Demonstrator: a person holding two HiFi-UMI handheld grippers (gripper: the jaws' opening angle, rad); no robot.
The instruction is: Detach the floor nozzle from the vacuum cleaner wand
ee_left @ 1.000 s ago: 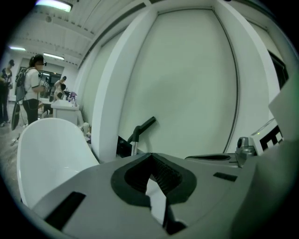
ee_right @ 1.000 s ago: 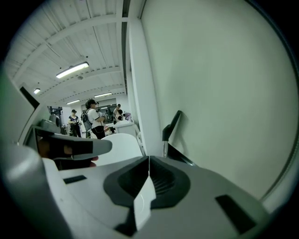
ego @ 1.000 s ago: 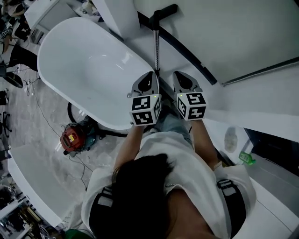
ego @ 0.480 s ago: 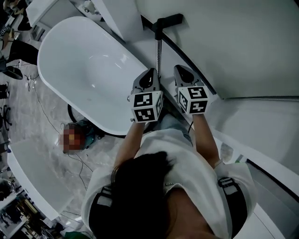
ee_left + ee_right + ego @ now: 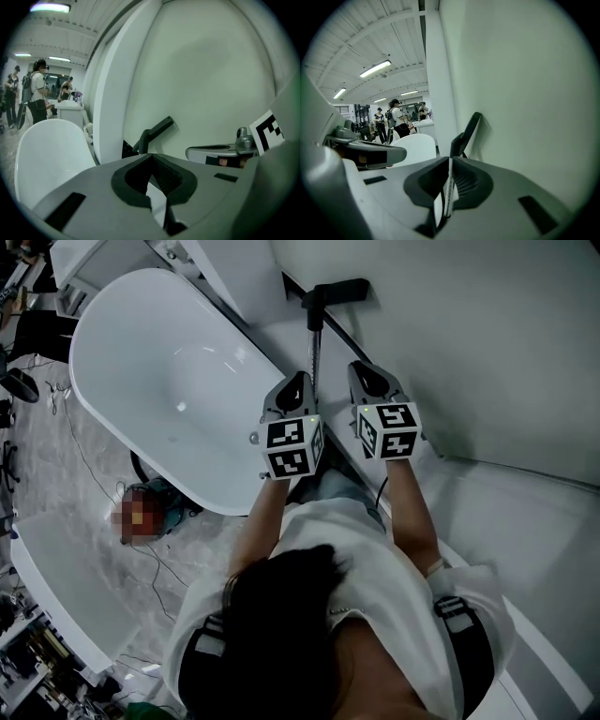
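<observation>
The black floor nozzle (image 5: pixel 335 292) rests at the foot of the white wall, with the thin metal wand (image 5: pixel 314 343) running from it toward me. The wand passes down between my two grippers and is hidden below them. My left gripper (image 5: pixel 301 381) is just left of the wand and shut, with nothing in it. My right gripper (image 5: pixel 362 369) is right of the wand, apart from it and shut. The nozzle (image 5: pixel 154 132) shows ahead of the jaws in the left gripper view. In the right gripper view the nozzle (image 5: pixel 465 133) stands above the closed jaws.
A white bathtub (image 5: pixel 159 371) fills the left. A white wall (image 5: pixel 469 343) with a black base strip runs along the right. A red machine with cables (image 5: pixel 141 517) lies on the marble floor. People (image 5: pixel 36 89) stand far off.
Both grippers have travelled together along the wall and stand closer to the nozzle. Their jaws stayed shut. The rail and green bottle at the right have left the view.
</observation>
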